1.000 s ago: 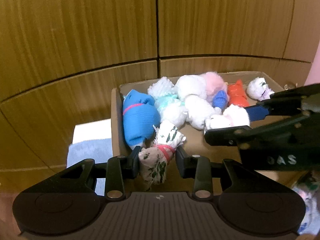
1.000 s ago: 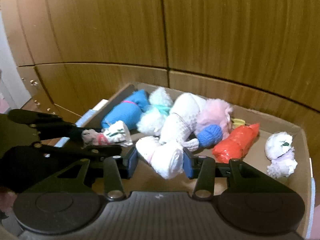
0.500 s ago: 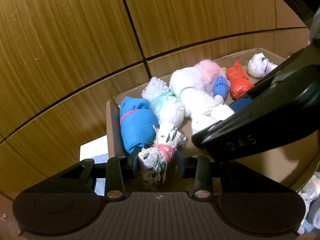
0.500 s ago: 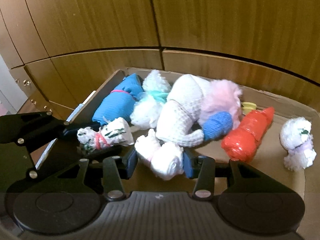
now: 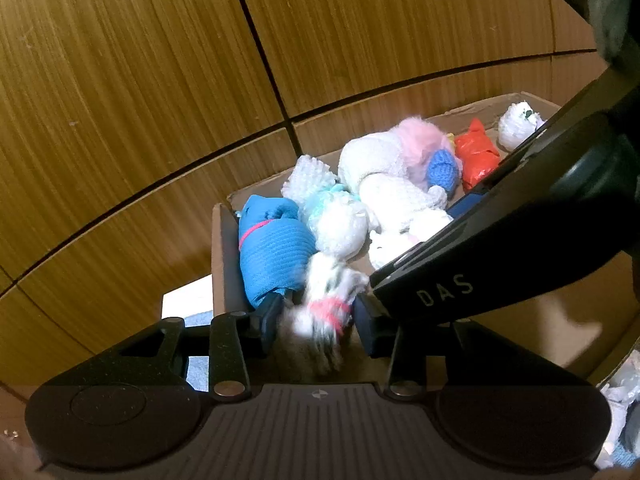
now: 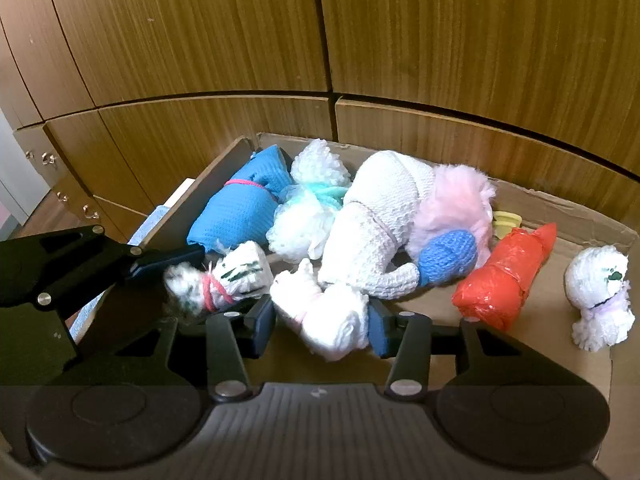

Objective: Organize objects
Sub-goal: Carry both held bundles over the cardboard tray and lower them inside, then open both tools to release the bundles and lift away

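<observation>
A cardboard box (image 6: 560,208) holds several soft bundles. My left gripper (image 5: 316,316) has its fingers spread wider than the white green-patterned bundle tied with a red band (image 5: 324,308), which looks blurred between them; this bundle also shows in the right wrist view (image 6: 224,280), beside the left gripper (image 6: 188,270). My right gripper (image 6: 322,322) is shut on a white fluffy bundle (image 6: 328,316) just above the box floor. The right gripper's body (image 5: 500,248) crosses the left wrist view.
In the box lie a blue bundle (image 6: 240,208), a white knitted bundle (image 6: 380,232), a pink fluffy one (image 6: 456,204), a small blue knit ball (image 6: 448,256), an orange plastic bundle (image 6: 504,272) and a white pompom (image 6: 596,288). Wooden cabinet fronts (image 6: 440,40) stand behind. A blue cloth (image 5: 196,320) lies left of the box.
My left gripper has opened; the patterned bundle now blurs as it comes loose. Both grippers have moved in lower over the box. The right gripper still holds its white bundle.
</observation>
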A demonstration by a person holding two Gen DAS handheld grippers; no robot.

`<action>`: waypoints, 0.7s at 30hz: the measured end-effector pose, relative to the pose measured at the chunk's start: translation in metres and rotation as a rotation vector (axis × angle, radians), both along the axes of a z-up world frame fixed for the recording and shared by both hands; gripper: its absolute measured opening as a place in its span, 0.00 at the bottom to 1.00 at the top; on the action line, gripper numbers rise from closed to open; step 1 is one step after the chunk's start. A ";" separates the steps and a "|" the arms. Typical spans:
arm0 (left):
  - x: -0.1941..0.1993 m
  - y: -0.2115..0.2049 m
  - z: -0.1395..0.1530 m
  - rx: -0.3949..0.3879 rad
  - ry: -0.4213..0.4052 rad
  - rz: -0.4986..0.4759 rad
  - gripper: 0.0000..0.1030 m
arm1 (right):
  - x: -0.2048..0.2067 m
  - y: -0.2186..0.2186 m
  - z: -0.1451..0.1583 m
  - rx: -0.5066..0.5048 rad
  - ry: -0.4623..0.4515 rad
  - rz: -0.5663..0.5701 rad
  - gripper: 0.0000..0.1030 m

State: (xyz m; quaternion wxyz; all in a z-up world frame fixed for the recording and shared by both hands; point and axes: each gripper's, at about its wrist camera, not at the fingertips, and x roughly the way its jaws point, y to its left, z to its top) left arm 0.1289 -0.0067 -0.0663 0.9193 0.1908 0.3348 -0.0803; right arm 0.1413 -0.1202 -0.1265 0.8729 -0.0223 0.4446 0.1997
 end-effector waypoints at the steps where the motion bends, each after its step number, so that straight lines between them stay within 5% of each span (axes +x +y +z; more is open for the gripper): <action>1: 0.000 0.000 0.000 0.000 0.000 0.000 0.47 | 0.000 0.001 0.000 0.001 0.000 -0.003 0.44; 21: -0.015 0.006 0.033 -0.048 -0.065 -0.002 0.67 | -0.020 0.001 0.041 0.031 -0.061 -0.017 0.56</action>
